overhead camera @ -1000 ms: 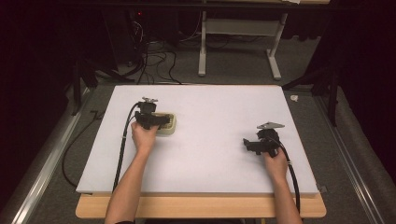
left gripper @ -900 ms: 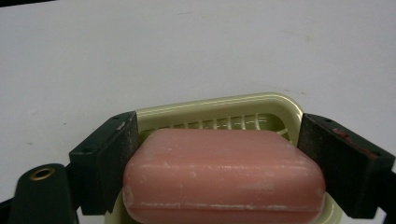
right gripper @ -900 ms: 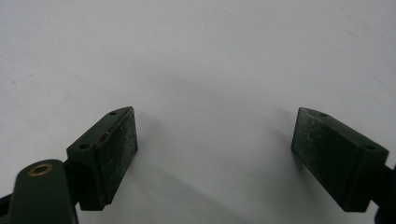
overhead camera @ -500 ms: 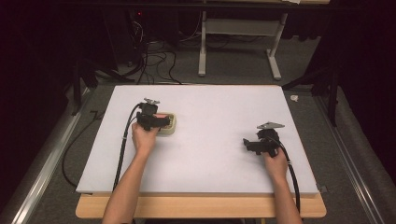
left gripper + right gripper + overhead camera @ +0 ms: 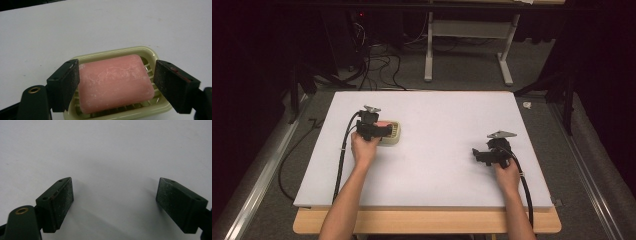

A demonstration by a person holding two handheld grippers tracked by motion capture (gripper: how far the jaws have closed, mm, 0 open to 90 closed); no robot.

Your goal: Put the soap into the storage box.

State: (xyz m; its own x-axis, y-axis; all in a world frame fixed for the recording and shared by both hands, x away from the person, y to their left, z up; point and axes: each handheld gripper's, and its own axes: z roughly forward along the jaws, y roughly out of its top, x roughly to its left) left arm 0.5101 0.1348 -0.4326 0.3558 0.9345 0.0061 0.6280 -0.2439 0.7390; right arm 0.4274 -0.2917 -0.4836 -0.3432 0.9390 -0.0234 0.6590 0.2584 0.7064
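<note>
Soap (image 5: 115,83), a pink bar, lay in its pale green dish (image 5: 150,51) on the white surface (image 5: 452,125), left gripper (image 5: 116,85) straddling it, fingers (image 5: 66,83) wide apart, one touching. Grasp looked pending: closing squarely came next. Right gripper (image 5: 115,205) hovered gaping, holding nothing.

A pink bar of soap (image 5: 115,82) with rounded corners and a whitish, scuffed top lies flat in a pale yellow-green soap dish (image 5: 150,51). The dish is rectangular with rounded corners and a slotted floor, and it sits on the white table's left half (image 5: 393,134).
</note>
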